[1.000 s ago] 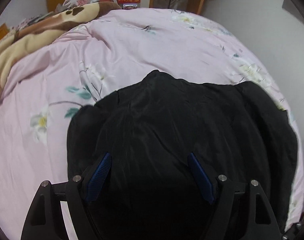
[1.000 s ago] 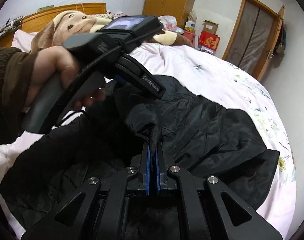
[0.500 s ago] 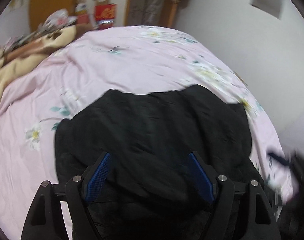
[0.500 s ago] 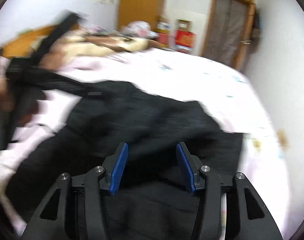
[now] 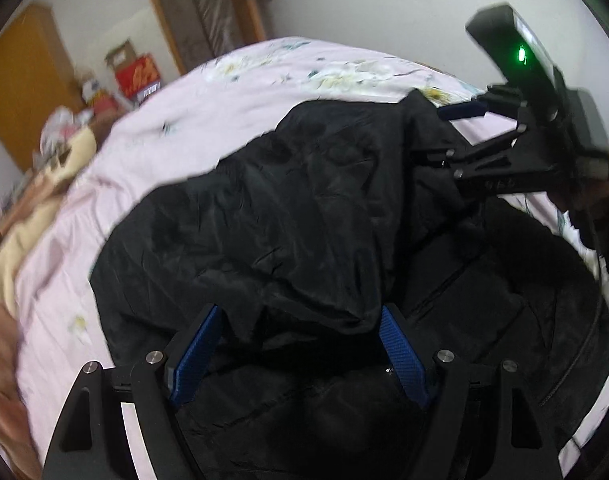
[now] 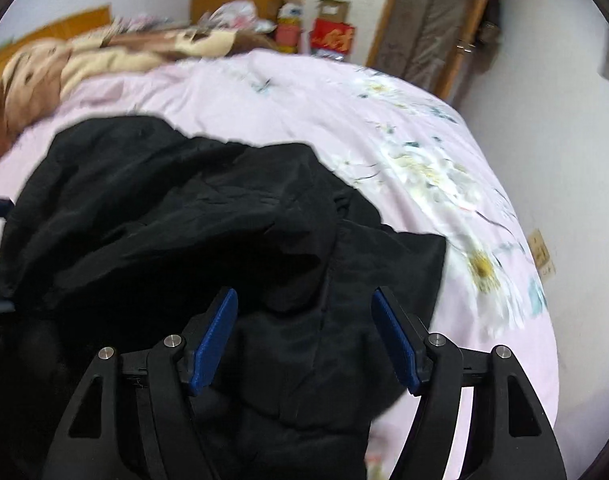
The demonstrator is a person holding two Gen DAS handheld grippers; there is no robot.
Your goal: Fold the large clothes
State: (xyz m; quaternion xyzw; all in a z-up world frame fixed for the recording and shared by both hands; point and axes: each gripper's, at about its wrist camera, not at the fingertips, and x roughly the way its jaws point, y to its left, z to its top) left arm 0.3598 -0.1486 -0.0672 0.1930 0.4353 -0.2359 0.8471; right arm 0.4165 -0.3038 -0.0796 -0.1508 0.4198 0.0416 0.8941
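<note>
A large black, crinkled nylon jacket (image 5: 296,216) is lying in loose folds on the bed's pale pink floral quilt (image 5: 192,128), filling the middle of both wrist views. The left gripper (image 5: 300,354) is hovering over it with jaws standing wide, gripping nothing. The right gripper (image 6: 304,338), whose jaws have just been opening, is holding nothing either; fabric is lying beneath the gap. In the left view it is showing at two o'clock. A tan plush blanket (image 6: 104,56) is bunching at ten o'clock.
</note>
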